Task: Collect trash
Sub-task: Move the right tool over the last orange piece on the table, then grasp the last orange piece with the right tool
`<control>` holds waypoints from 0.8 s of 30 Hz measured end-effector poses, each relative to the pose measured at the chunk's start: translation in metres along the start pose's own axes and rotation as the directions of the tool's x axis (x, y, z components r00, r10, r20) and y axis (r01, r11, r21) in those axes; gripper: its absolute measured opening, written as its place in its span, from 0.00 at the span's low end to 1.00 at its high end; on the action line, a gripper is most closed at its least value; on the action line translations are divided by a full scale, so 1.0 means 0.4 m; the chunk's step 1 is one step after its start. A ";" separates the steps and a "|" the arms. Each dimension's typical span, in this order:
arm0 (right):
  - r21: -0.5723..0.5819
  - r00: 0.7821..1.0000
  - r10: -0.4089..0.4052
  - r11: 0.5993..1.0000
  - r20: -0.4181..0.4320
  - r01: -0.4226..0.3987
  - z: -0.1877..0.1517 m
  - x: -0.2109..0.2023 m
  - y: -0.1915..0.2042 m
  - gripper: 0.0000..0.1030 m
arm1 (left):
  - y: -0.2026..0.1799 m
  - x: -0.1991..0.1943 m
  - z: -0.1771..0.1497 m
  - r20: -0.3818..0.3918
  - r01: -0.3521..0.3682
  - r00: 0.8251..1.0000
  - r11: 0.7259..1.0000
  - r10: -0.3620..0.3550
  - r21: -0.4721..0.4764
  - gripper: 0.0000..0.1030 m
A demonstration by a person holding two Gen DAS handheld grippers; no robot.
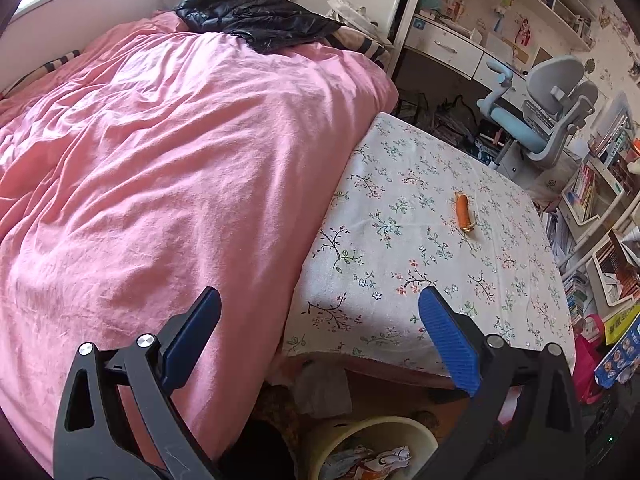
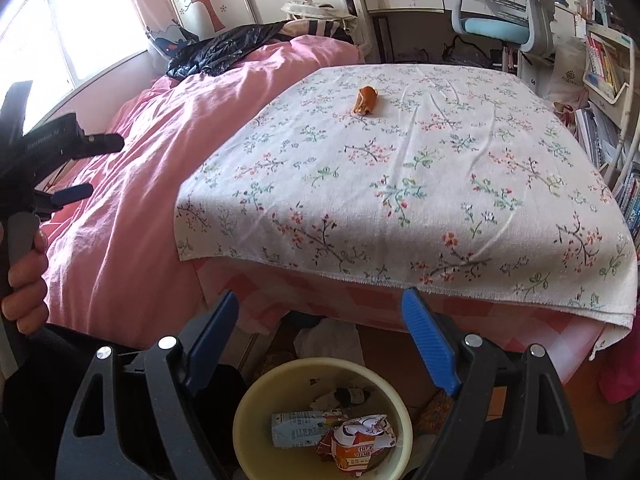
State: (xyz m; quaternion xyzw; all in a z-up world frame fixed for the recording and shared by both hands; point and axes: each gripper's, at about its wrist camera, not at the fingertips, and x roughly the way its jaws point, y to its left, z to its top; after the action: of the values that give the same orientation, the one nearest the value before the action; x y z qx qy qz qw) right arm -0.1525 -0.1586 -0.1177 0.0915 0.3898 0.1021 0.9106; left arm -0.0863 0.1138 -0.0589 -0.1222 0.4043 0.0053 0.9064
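1. Centrally, the right gripper point(image 2: 320, 340) hangs with its blue jaws spread wide and nothing between them, above the yellow bin point(image 2: 320, 420) on the floor.
2. Likewise the left gripper point(image 1: 320, 332) is released and empty; in the right wrist view it shows at the left edge, held by a hand point(image 2: 22, 280) over the pink quilt point(image 1: 160, 180).
3. Inside the bin lie a small carton point(image 2: 296, 426) and a crumpled orange-and-white wrapper point(image 2: 360, 440); a white tissue point(image 2: 332, 336) lies on the floor just behind the rim, under the bed's edge.
4. Farther out, the remaining piece of trash, an orange sausage-shaped wrapper point(image 1: 463, 211), rests alone on the floral cloth point(image 2: 440, 184), well apart from both grippers.
5. Likely faults: wide jaws closing on the soft cloth could pinch fabric with the wrapper and drag the sheet; the rounded wrapper may roll or slip out of a shallow pinch; a release off the bin's centre would drop it on the floor.
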 end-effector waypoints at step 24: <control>-0.014 0.982 -0.155 0.988 -0.109 0.154 0.487 0.419 -0.086 0.71 | -0.039 0.023 0.008 -0.029 0.003 1.000 0.998 -0.001 0.060 0.93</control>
State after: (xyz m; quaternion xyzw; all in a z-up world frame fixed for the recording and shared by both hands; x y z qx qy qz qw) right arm 0.1067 -0.1654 -0.1098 0.0528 0.4448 0.0370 0.8933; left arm -0.0760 0.0985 -0.0602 -0.0954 0.4172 -0.0097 0.9037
